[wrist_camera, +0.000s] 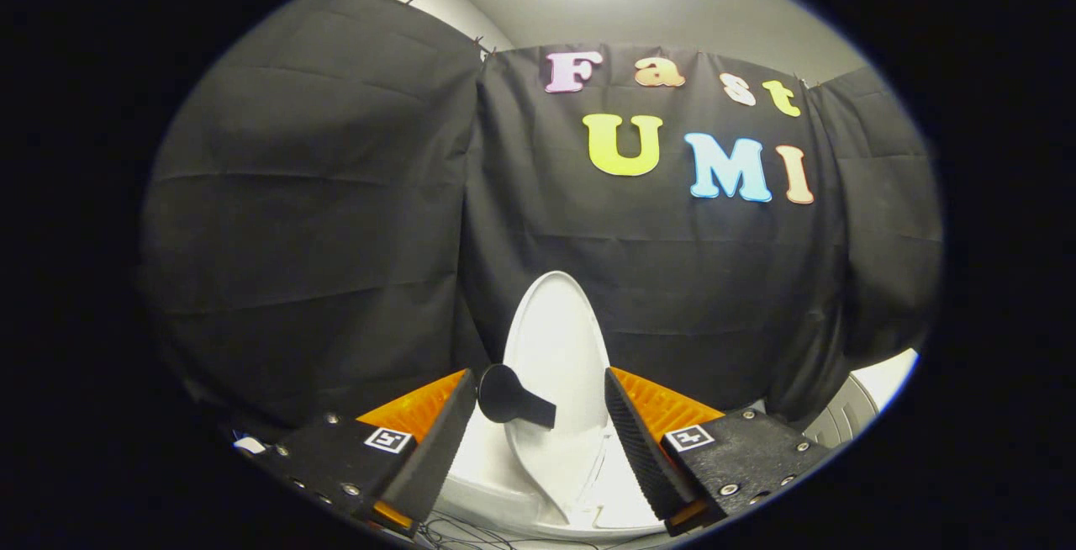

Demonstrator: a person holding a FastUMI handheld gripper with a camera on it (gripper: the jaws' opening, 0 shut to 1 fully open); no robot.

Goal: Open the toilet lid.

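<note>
Already the smooth white oval plastic toilet lid (pixel 556 340) stands raised, close to upright, its rounded top edge high against the black cloth wall (pixel 336 197) of the booth. Taking that lid as the landmark: it rises in the gap between the two fingers of the gripper (pixel 538 424), just ahead of them and reaching well above their tips, its broad face turned slightly so that it shows as a narrow ellipse. The gripper's fingers are spread wide apart, one on each side of the lid's lower half, and neither presses on it; the right-hand finger's ridged pad (pixel 632 441) lies near the lid's edge, though whether it touches cannot be told.

A small dark handle with a round flat end and a short stem (pixel 511 399) sticks out from the lid's left side, sitting just beside the tip of the left-hand finger; contact there is unclear too. Below the lid, the white ceramic toilet body (pixel 496 483) with its seat spreads out between the fingers' bases. To the lid's far right, low down, a pale ribbed curved object (pixel 841 420) peeks past the cloth. Thin dark cables (pixel 471 533) lie beneath the toilet body.
</note>
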